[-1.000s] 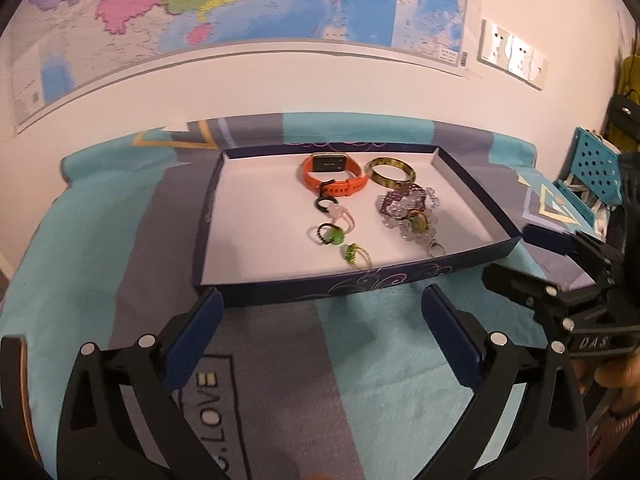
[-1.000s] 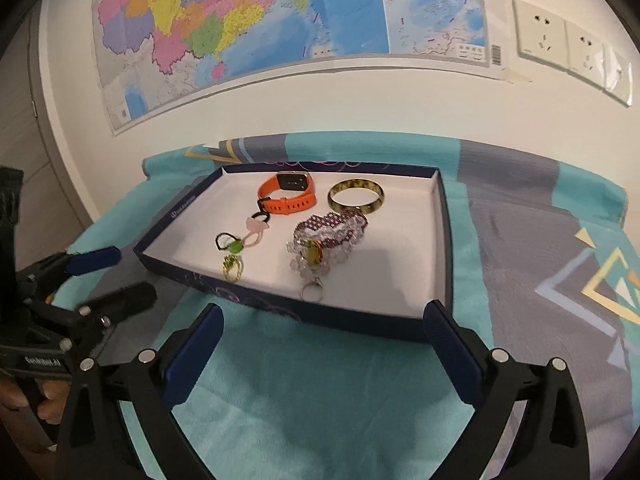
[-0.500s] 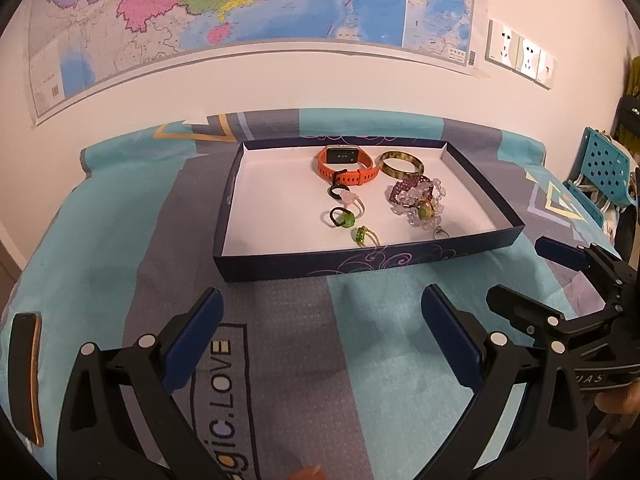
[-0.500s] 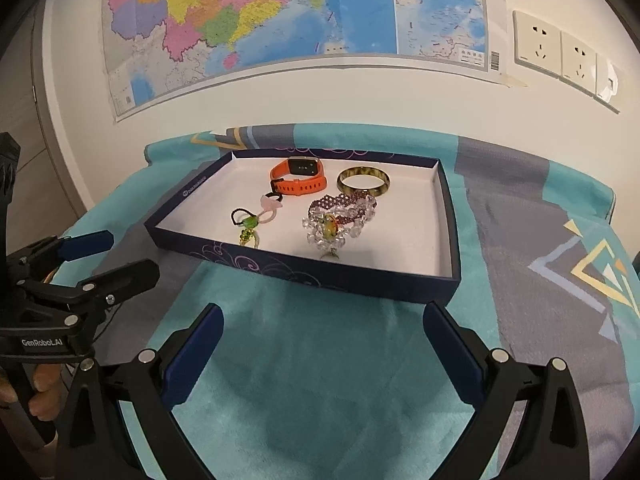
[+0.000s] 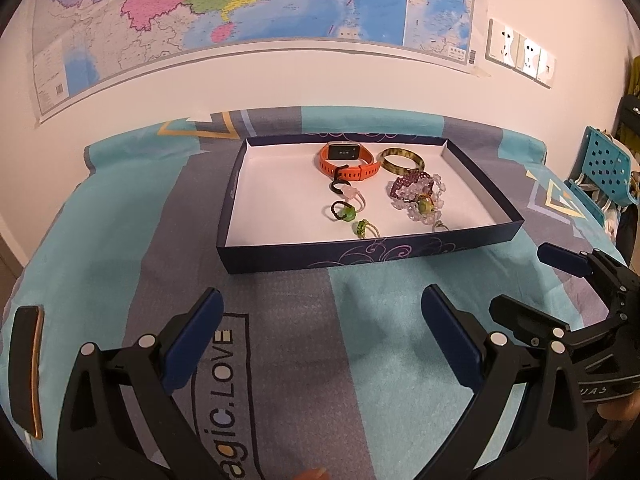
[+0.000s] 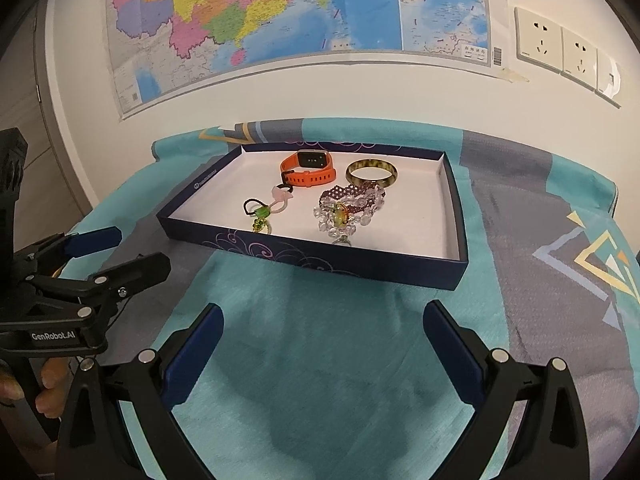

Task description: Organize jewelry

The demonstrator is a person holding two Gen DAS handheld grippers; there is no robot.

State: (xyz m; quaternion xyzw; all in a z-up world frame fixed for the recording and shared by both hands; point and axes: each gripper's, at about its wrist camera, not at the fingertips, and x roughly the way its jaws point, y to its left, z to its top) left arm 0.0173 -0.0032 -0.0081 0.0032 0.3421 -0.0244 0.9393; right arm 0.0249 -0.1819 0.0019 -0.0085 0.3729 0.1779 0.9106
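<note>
So the surface is a bed (image 5: pixel 120 240) with a teal and grey blanket (image 6: pixel 320 360), gold triangle prints and some ".LOVE" lettering on it. Sitting flat on the blanket is a shallow navy box lid (image 5: pixel 360 258) with a white inside. Off at the left edge lies a dark phone (image 5: pixel 25 368) with an orange rim.

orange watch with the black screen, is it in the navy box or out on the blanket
In the box. The orange strap watch lies on the white floor of the shallow navy box, near its far wall, beside a mottled brown-green bangle.
</note>
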